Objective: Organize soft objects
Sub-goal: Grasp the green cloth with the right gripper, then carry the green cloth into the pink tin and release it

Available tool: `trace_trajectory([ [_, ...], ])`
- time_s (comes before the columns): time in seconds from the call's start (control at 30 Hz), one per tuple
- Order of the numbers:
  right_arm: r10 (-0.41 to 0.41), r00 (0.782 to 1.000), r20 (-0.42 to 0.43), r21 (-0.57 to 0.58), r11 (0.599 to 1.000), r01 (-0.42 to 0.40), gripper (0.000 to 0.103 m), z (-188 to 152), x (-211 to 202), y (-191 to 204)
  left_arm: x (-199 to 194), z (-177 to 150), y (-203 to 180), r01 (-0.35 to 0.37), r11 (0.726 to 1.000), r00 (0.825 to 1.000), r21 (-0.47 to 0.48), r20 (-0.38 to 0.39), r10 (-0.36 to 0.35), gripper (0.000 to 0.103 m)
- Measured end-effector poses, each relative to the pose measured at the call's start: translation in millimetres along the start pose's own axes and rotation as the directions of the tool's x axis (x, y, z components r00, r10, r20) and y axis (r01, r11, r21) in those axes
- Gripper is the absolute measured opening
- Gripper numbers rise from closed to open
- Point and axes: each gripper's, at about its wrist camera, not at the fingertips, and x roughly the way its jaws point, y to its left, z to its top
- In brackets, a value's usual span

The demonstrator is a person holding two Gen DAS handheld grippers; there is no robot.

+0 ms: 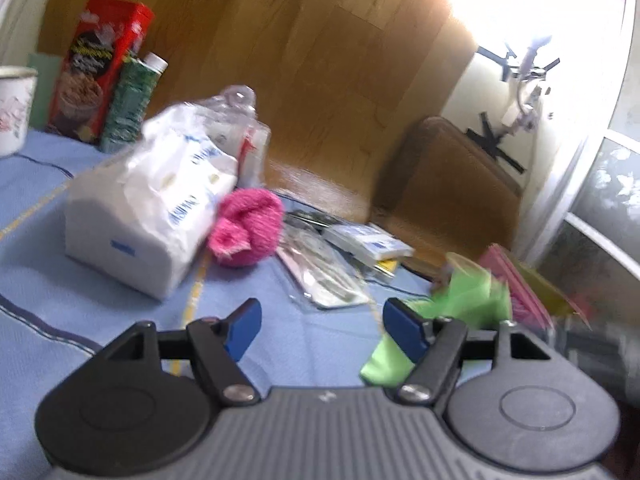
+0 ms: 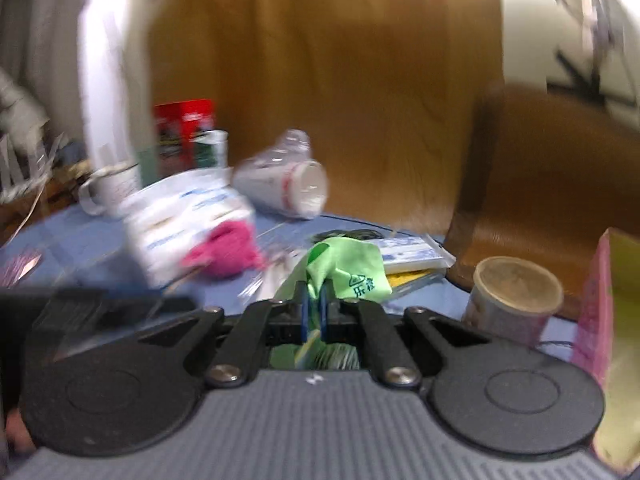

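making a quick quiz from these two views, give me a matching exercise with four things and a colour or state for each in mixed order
Things:
1. green cloth
2. fluffy towel
3. left tool
4. tissue pack

States:
A. white with blue print
B. open, nothing between its fingers
C. pinched in the right tool
D. pink, bunched on the blue tablecloth

Pairs: 1-C, 2-D, 3-B, 4-A

The tabletop [image 1: 48, 240] is covered by a blue cloth. Resting on it are a white tissue pack [image 1: 148, 216], a pink towel [image 1: 248, 232], a red box [image 1: 104, 64], a mug [image 1: 12, 108] and a paper cup [image 2: 516, 300].
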Motion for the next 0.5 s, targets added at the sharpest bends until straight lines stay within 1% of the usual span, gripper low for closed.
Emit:
trace_trajectory([
  [0.07, 0.047, 0.998, -0.046, -0.013, 0.999, -0.048, 0.008, -19.5, -15.2, 12.9, 2.0, -1.1, -1.1, 0.063, 0.998, 0.997, -0.008, -0.043, -0.064, 0.067],
  [0.13, 0.105, 0.99, -0.095, -0.003, 0.994, -0.106, 0.008, -36.2, -22.0, 21.0, 2.3, -4.4, -4.3, 0.137, 0.99, 0.986, -0.041, -0.092, -0.14, 0.067],
  [0.17, 0.112, 0.988, -0.109, -0.013, 0.993, -0.114, 0.008, -41.7, -23.5, 24.7, 1.3, -6.4, -6.7, 0.17, 0.984, 0.978, -0.061, -0.112, -0.176, 0.067],
  [0.23, 0.096, 0.988, -0.118, -0.047, 0.994, -0.102, 0.009, -49.5, -24.4, 31.6, -4.1, -10.8, -15.1, 0.231, 0.969, 0.961, -0.088, -0.134, -0.241, 0.071],
  [0.27, 0.096, 0.988, -0.119, -0.053, 0.993, -0.103, 0.009, -51.5, -24.3, 33.4, -6.1, -12.4, -21.3, 0.246, 0.966, 0.955, -0.082, -0.146, -0.256, 0.072],
  [0.3, 0.101, 0.988, -0.115, -0.05, 0.993, -0.107, 0.009, -52.0, -24.9, 33.6, -7.3, -13.7, -29.2, 0.245, 0.967, 0.954, -0.063, -0.16, -0.252, 0.072],
  [0.33, 0.107, 0.988, -0.111, -0.042, 0.993, -0.112, 0.011, -52.4, -24.4, 33.3, -7.4, -15.3, -38.3, 0.228, 0.973, 0.957, -0.031, -0.176, -0.23, 0.071],
  [0.37, 0.11, 0.988, -0.108, -0.032, 0.993, -0.114, 0.012, -51.5, -23.6, 31.7, -6.3, -17.0, -46.3, 0.202, 0.979, 0.961, 0.003, -0.195, -0.197, 0.064],
  [0.4, 0.106, 0.989, -0.104, -0.025, 0.994, -0.109, 0.012, -53.0, -23.6, 32.8, -3.0, -19.1, -54.7, 0.161, 0.986, 0.964, 0.045, -0.222, -0.147, 0.052],
  [0.43, 0.1, 0.99, -0.099, -0.018, 0.995, -0.102, 0.014, -52.1, -23.4, 31.1, 1.1, -21.0, -59.3, 0.126, 0.99, 0.963, 0.069, -0.247, -0.105, 0.047],
  [0.47, 0.096, 0.991, -0.094, -0.013, 0.995, -0.097, 0.026, -51.8, -20.3, 29.8, 5.1, -23.6, -61.1, 0.096, 0.992, 0.96, 0.078, -0.27, -0.072, 0.042],
  [0.5, 0.086, 0.993, -0.086, -0.009, 0.996, -0.087, 0.036, -53.4, -21.3, 30.1, 8.5, -26.2, -60.9, 0.077, 0.995, 0.956, 0.07, -0.287, -0.054, 0.042],
])
